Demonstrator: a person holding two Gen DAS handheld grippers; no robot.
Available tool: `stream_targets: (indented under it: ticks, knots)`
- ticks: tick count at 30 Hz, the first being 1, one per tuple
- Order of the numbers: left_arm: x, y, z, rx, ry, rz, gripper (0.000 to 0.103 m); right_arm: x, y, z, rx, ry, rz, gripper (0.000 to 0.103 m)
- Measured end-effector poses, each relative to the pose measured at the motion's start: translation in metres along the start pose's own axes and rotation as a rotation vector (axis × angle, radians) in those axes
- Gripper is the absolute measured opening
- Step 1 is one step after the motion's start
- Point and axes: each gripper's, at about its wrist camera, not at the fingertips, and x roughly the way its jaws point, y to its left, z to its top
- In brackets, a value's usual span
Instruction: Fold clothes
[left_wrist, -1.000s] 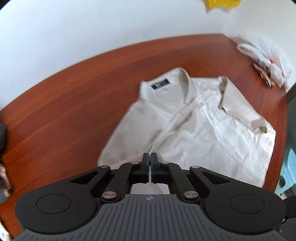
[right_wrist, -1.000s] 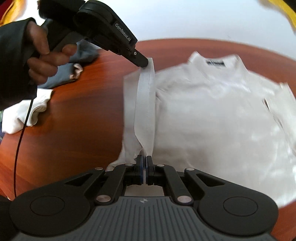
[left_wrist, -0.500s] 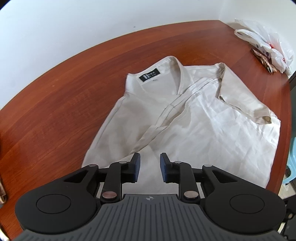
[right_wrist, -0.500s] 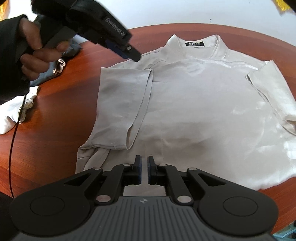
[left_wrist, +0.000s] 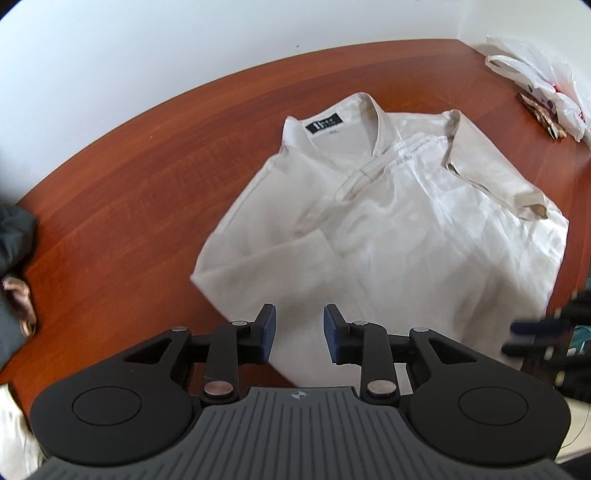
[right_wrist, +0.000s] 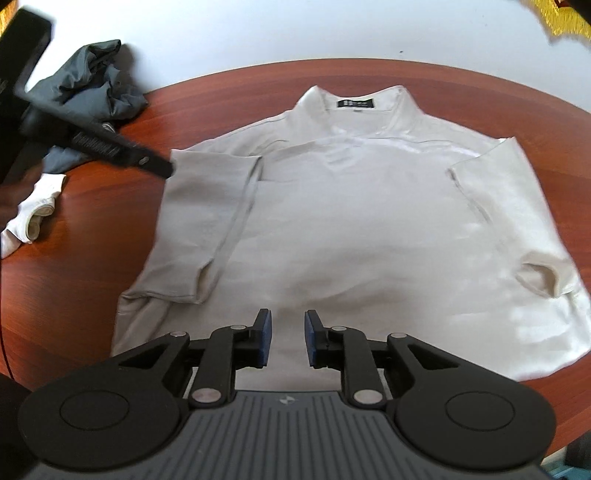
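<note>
The left hand-held gripper (left_wrist: 299, 334) tilts steeply down over the near edge of the cream shirt (left_wrist: 399, 229), its jaws opening with nothing between them. The right hand-held gripper (right_wrist: 287, 339) is angled likewise over the hem, jaws also opening and empty. The shirt lies flat on the wooden tabletop (left_wrist: 129, 206), both sleeves folded inward.

A domestic room, judging from its furnishings: a round, reddish-brown wooden table (right_wrist: 110, 236) stands close against a plain white wall (left_wrist: 147, 55), which meets a second wall at a corner in the left wrist view. Household laundry lies on the table: a cream shirt (right_wrist: 351, 221) spread flat, a crumpled grey garment (right_wrist: 92, 92) and a small white garment (right_wrist: 33, 210). A thin plastic carrier bag (left_wrist: 539, 85) sits near the table's far edge.
</note>
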Motion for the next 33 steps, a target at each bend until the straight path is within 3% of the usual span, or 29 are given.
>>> stream_targets:
  ticks: [10, 23, 33]
  knots:
    - [-0.012, -0.044, -0.049, 0.067, 0.010, 0.079, 0.040, -0.019, -0.077, -0.002, -0.136, 0.035, -0.040, 0.031]
    - [-0.023, -0.107, -0.103, -0.114, 0.079, 0.226, 0.050, -0.035, -0.191, -0.009, -0.418, 0.095, -0.048, 0.044]
    - [-0.017, -0.152, -0.132, -0.113, 0.136, 0.332, 0.054, -0.031, -0.240, -0.029, -0.696, 0.150, -0.026, 0.047]
